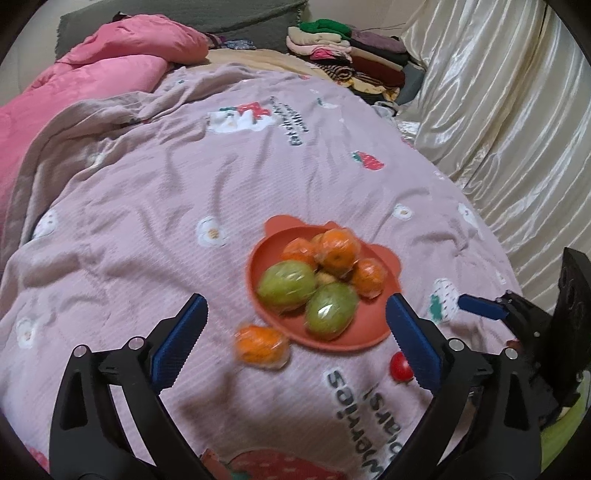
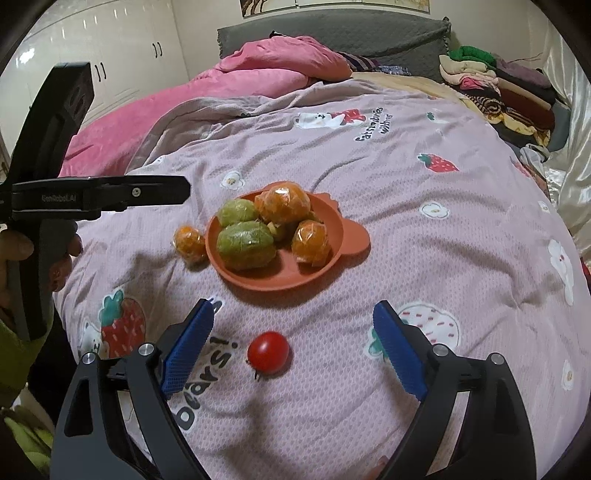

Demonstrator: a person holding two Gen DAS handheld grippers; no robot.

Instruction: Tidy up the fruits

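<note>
An orange plate [image 1: 258,266] sits on the pink printed blanket [image 1: 147,206], holding several plastic-wrapped oranges [image 1: 338,251] and two wrapped green fruits [image 1: 286,284]. One wrapped orange [image 1: 261,345] lies loose on the blanket against the plate's near left rim. My left gripper [image 1: 295,301] hangs open above that loose orange and the plate, touching neither. A red cherry tomato [image 2: 268,352] lies on the blanket, down between the wide-open fingers of my right gripper [image 2: 293,306]; the blue pads are clear of it. In the right wrist view the plate [image 2: 280,273] lies beyond the tomato, and the left gripper [image 2: 184,190] shows side-on.
A crumpled pink quilt [image 2: 258,70] and a grey headboard [image 2: 332,33] are at the far end. Folded clothes [image 1: 351,55] are stacked at the far right. A cream satin curtain [image 1: 498,110] runs along the right edge. A hand [image 2: 14,254] grips the left handle.
</note>
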